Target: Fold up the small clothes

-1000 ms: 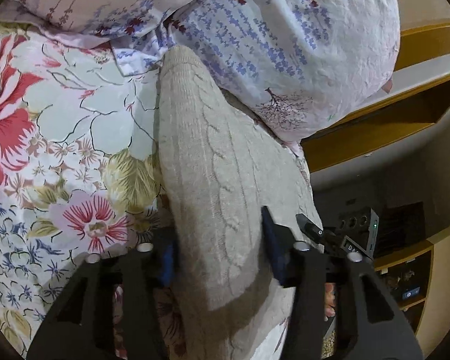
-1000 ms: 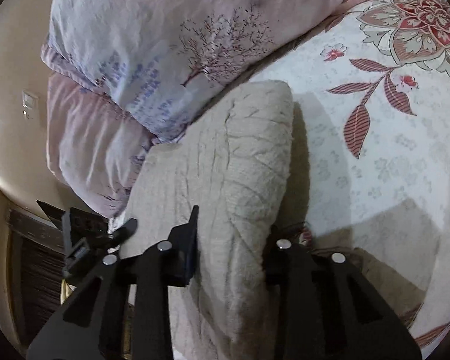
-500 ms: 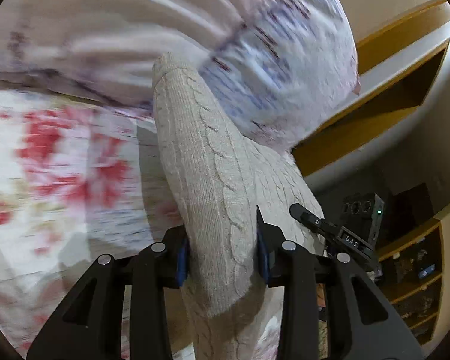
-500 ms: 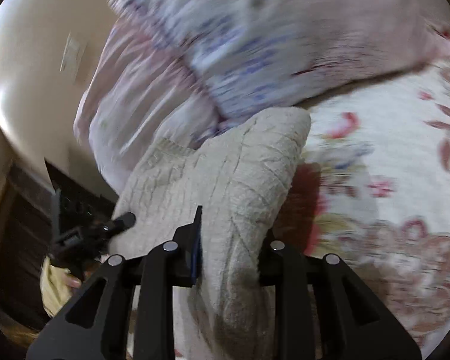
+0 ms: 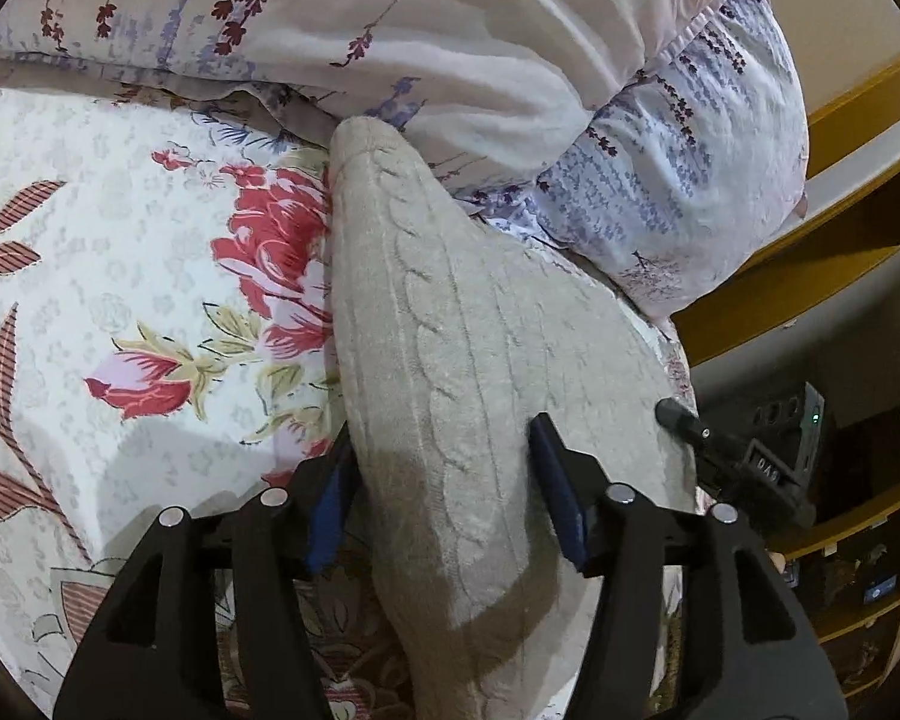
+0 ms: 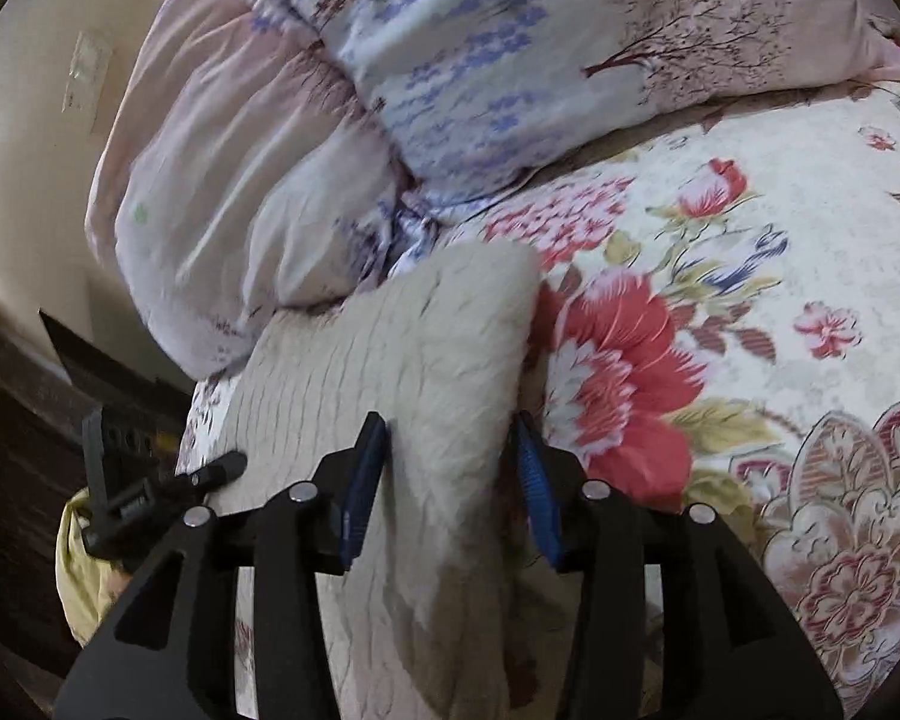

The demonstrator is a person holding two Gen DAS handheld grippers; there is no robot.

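Knitwear is lying folded on the flowered bedspread [image 5: 120, 300], the beige cable-knit sweater [image 5: 462, 360] butting its far end against the pillows [image 5: 510, 60], likely because the fold has been carried that way. The left gripper [image 5: 444, 480] is opening, its fingers [image 5: 555, 480] spreading off the thick folded edge that sits between them, apparently releasing it. The right gripper [image 6: 447, 480] is pinching the opposite edge [image 6: 450, 360], fingers [image 6: 363, 480] clamped on the knit, probably to steady the bundle.
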